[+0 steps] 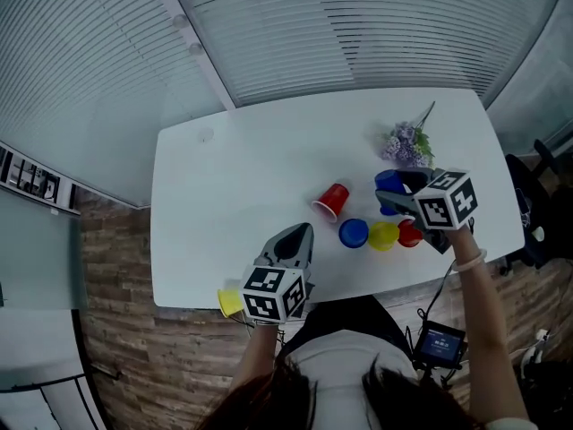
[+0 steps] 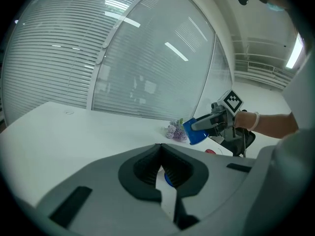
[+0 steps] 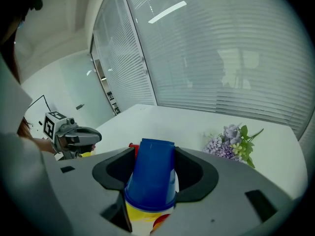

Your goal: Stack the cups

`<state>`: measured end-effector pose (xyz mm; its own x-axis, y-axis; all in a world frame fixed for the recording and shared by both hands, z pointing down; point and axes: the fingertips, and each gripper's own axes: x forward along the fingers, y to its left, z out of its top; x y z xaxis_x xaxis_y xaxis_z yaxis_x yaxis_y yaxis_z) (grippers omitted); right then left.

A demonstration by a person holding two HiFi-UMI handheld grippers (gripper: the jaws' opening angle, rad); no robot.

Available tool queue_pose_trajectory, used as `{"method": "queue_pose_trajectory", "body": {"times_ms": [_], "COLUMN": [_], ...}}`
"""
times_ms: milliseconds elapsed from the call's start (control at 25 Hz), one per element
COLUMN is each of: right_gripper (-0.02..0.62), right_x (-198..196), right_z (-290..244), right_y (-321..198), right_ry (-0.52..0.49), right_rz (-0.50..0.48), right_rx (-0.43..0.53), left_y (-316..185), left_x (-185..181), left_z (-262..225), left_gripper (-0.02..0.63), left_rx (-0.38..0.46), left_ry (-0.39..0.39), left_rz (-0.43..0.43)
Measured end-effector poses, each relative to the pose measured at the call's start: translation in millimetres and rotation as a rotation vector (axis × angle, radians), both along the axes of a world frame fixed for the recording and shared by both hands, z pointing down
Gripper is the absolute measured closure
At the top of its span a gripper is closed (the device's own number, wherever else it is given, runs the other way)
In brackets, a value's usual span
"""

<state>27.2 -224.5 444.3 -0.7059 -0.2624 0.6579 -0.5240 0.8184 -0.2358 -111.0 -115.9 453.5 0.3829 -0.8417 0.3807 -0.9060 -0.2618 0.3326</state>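
Left tongs: closed, empty, over near edge of surface.
Right tongs: gripping blue cup, clear of surface, beside purple flowers.

Cups on table (flowers behind)

In the head view, the left gripper hides most of the yellow cup at lower left. In its own view, its fingers hide most of a blue cup.

Left gripper and right gripper are showing grey shells and black-and-white square markers; a white wristband is being worn.
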Motion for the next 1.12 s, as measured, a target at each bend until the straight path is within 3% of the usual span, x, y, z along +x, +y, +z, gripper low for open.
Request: {"method": "queue_pose_trajectory", "body": {"times_ms": [800, 1120], "right_gripper": [0.324, 0.322], "right_x": [47, 58], "right_z": [-38, -37], "right_y": [38, 50], "right_ry": [-0.188, -0.187], "right_rz": [0.165, 0.229], "right_rx": [0.338, 0.465], "left_y": [18, 26], "left_x": [39, 49], "left_z": [-6, -3], "left_gripper": [0.589, 0.589], "left_rx": [0.019, 0.008], "left_ry": [-0.023, -0.033], "left_rz": [0.105, 0.127]}}
